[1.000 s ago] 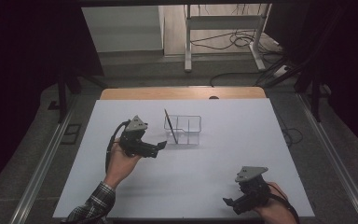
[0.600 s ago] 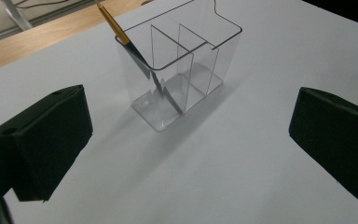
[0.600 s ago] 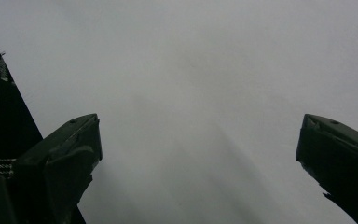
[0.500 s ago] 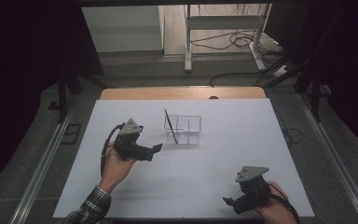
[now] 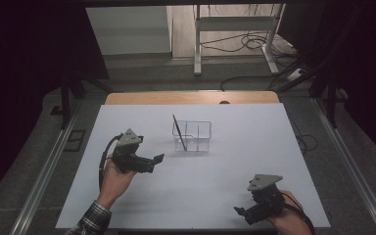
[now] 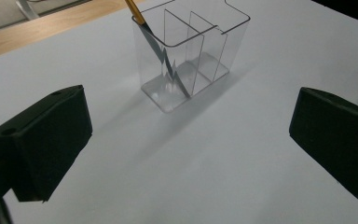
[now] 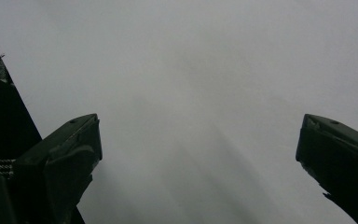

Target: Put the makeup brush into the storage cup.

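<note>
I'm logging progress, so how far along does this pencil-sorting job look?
Done: one pencil leans inside the clear divided organizer. In hand: nothing; the left gripper is open and empty, aimed at the organizer, and the right gripper is open over bare table. Left: no other loose item appears on the table.

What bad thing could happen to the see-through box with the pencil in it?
The clear organizer looks light, and the pencil leans on its rim, so a bump from the open left gripper might tip it or knock the pencil out. The right gripper sits near the table's front edge and might slip off.
</note>
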`<state>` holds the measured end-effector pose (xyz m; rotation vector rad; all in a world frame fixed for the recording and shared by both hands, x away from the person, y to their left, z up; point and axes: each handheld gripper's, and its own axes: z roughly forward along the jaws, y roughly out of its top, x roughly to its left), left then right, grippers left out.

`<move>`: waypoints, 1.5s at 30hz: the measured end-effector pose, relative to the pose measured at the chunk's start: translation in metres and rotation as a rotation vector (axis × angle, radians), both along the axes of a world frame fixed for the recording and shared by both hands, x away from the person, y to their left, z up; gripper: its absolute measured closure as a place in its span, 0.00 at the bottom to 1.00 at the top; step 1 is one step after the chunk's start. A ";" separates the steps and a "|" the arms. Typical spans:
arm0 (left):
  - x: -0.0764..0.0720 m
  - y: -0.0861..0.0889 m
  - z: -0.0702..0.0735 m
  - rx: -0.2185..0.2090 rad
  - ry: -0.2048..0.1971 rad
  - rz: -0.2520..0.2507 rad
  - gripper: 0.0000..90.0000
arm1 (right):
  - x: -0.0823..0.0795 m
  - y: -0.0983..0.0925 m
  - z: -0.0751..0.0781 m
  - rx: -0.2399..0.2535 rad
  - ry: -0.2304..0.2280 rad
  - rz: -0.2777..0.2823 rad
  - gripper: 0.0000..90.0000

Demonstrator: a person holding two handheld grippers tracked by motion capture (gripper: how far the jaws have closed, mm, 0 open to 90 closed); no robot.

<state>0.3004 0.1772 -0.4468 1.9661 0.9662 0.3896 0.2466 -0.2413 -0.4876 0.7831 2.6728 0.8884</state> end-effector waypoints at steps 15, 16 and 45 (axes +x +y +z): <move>-0.016 0.005 -0.008 0.006 -0.012 0.007 0.00 | 0.000 -0.002 0.001 0.021 -0.007 -0.012 0.00; -0.017 0.006 -0.008 0.004 -0.009 0.008 0.00 | 0.000 -0.002 0.001 0.022 -0.007 -0.012 0.00; -0.043 0.022 -0.012 -0.002 -0.018 0.040 0.00 | 0.000 -0.004 0.003 0.024 -0.016 -0.016 0.00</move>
